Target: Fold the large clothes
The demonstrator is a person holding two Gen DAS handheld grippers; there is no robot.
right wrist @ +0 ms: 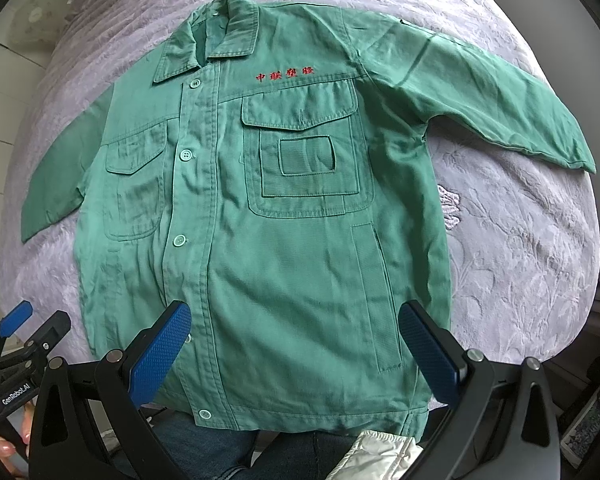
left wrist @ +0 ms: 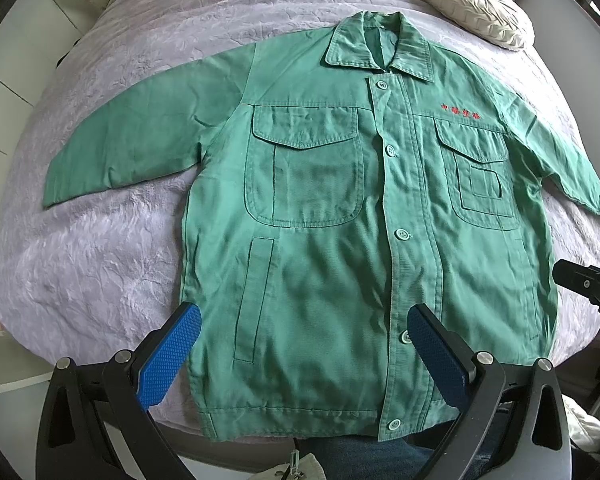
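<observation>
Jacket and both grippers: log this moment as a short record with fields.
garment: green jacket, front up, buttoned, spread flat
surface: purple bedspread
sleeves: both spread out to the sides, not folded in
collar: at the far end, near a cream pillow
chest: red lettering above one flap pocket
left gripper: open, over the hem, holding nothing
right gripper: open, over the hem, holding nothing
folding: not yet started
</observation>
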